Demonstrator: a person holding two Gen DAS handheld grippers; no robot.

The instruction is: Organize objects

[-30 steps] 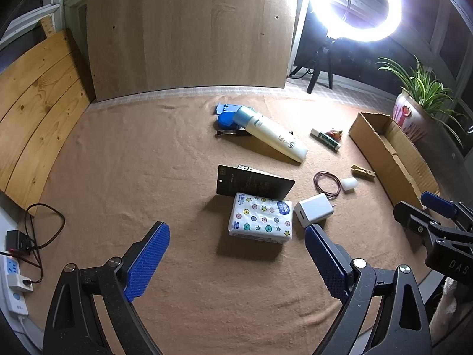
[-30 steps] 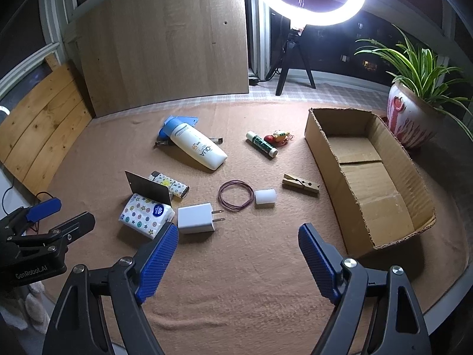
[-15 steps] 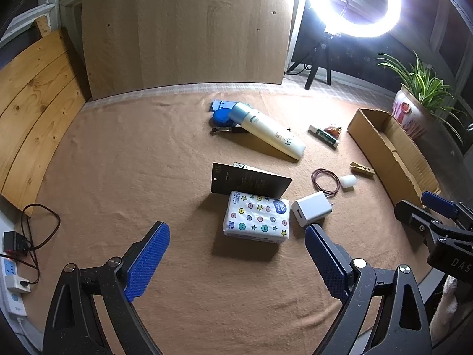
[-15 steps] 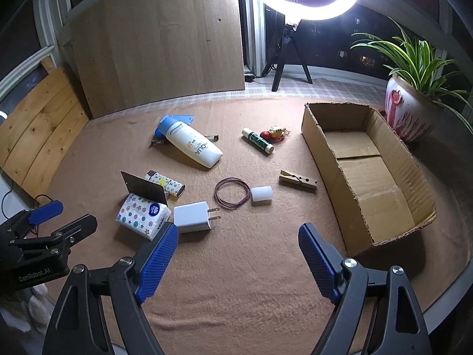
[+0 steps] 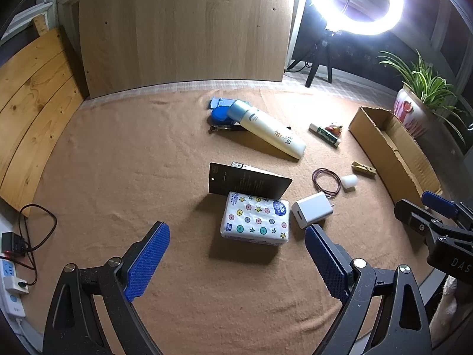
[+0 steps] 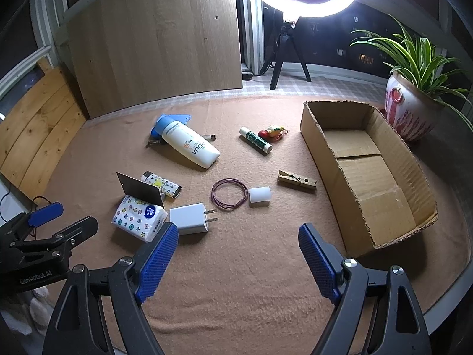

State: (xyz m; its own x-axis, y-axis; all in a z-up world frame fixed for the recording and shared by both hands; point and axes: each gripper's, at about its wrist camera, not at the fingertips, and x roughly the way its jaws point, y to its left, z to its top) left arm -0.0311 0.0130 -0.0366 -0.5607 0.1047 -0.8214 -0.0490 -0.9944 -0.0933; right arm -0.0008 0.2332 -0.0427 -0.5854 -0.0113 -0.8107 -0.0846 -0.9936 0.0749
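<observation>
A tissue pack [image 5: 254, 221] lay flat on the brown cloth [image 5: 124, 159] just ahead of the left gripper [image 5: 236, 260], a little toward its right finger, with a black card [image 5: 248, 182] leaning over its far edge. The pack's long axis ran roughly crosswise to that gripper's line of sight, so its short sides faced the two fingers. A white charger [image 5: 312, 209] sat just beside the pack on the right, close to the tip of the left gripper's right finger.

From the right gripper [image 6: 238, 254], the same pack [image 6: 139, 217] lay ahead and well to the left, beyond its left finger, with the charger [image 6: 190, 218] nearly at that fingertip. The left gripper looked the nearer and better aligned of the two for the pack; the right seemed better placed for the charger and for the open box [image 6: 366, 165], which stood ahead to its right and held nothing visible.

Both grippers hung above the cloth with fingers spread wide, holding nothing.

Farther ahead of the right gripper lay a cord loop [image 6: 229, 196] touching a small white block [image 6: 259, 196], then a clothespin [image 6: 296, 179] between them and the box. Beyond those were a lotion bottle [image 6: 189, 146], a glue stick [image 6: 255, 139] beside a small toy [image 6: 273, 132], and a patterned lighter [image 6: 162, 184] behind the card. Nothing had yet gone into the box, so the sorting appeared to be at its start.
</observation>
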